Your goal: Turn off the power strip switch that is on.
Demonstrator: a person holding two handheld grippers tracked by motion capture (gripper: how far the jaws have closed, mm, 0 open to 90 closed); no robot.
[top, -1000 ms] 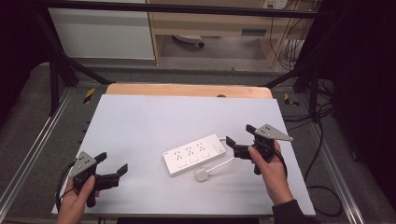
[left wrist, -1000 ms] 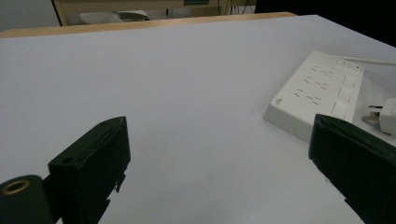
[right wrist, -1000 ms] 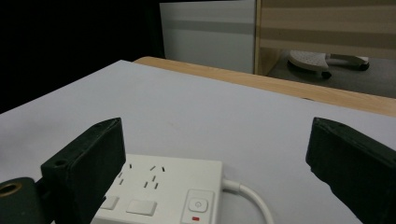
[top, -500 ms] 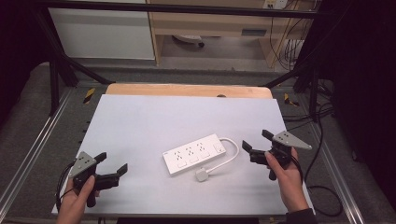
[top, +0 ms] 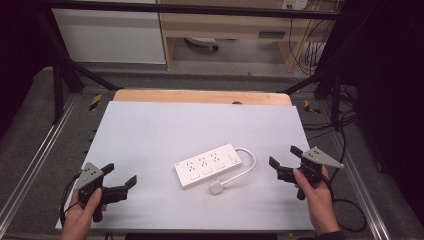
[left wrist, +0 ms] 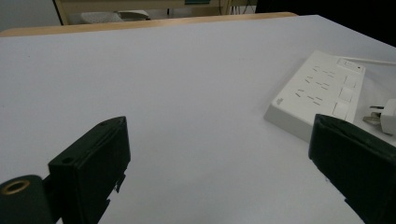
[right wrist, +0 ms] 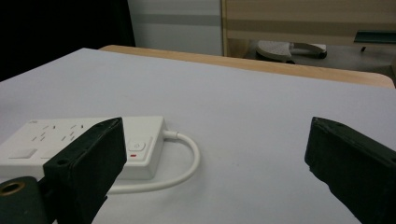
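A white power strip (top: 208, 164) lies at the middle of the white table (top: 200, 125), its short cable (top: 245, 165) looping round to a white plug (top: 217, 187) just in front of it. My left gripper (top: 120, 174) rests open at the near left corner, empty. My right gripper (top: 285, 159) is open at the near right, clear of the cable, holding nothing. The strip (left wrist: 322, 88) and plug (left wrist: 387, 116) lie to the right in the left gripper view. In the right gripper view the strip (right wrist: 93, 140) and cable (right wrist: 187, 163) are at the left.
A wooden strip (top: 200, 96) edges the table's far side. Metal rails (top: 30, 165) run along both sides. Beyond stand a white cabinet (top: 110, 35) and a shelf with cables (top: 300, 30).
My right gripper has drawn back to the right, away from the power strip and its cable, to the near right edge. The left gripper has stayed put.
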